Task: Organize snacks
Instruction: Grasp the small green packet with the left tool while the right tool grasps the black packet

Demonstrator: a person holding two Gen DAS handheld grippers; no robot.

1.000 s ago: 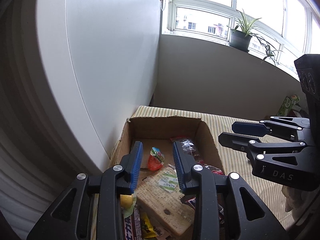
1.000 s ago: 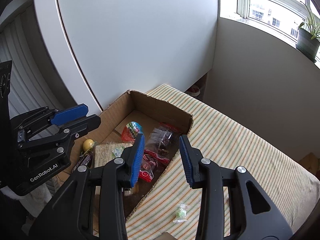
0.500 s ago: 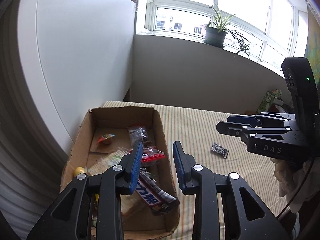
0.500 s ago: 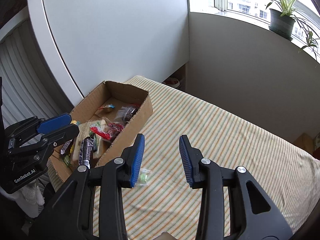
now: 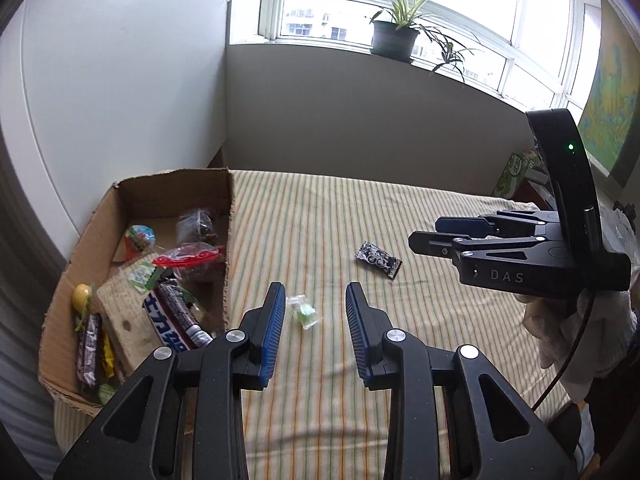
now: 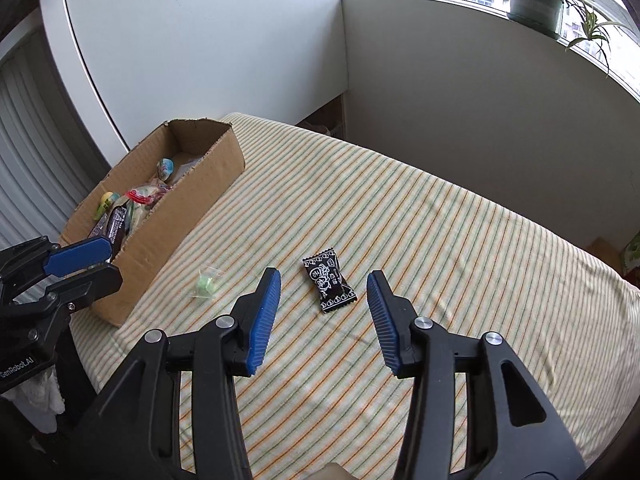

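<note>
A cardboard box (image 5: 229,216) (image 6: 188,216) holding several snacks stands at the left of the striped table. A small clear packet with green candy (image 5: 305,314) (image 6: 207,282) lies on the cloth beside the box, between the tips of my open, empty left gripper (image 5: 316,298). A black-and-white wrapped candy (image 5: 379,259) (image 6: 329,280) lies further right, just ahead of my open, empty right gripper (image 6: 324,284). The right gripper also shows in the left wrist view (image 5: 436,232), and the left gripper in the right wrist view (image 6: 84,264).
The striped cloth (image 6: 440,240) covers the table up to a grey wall under a window with a potted plant (image 5: 394,36). A white panel (image 6: 200,40) stands behind the box. A green carton (image 5: 514,172) sits at the far right.
Both grippers have swung right, away from over the box, to above the open cloth. The two loose candies have come into view in front of them. Both stay open.
</note>
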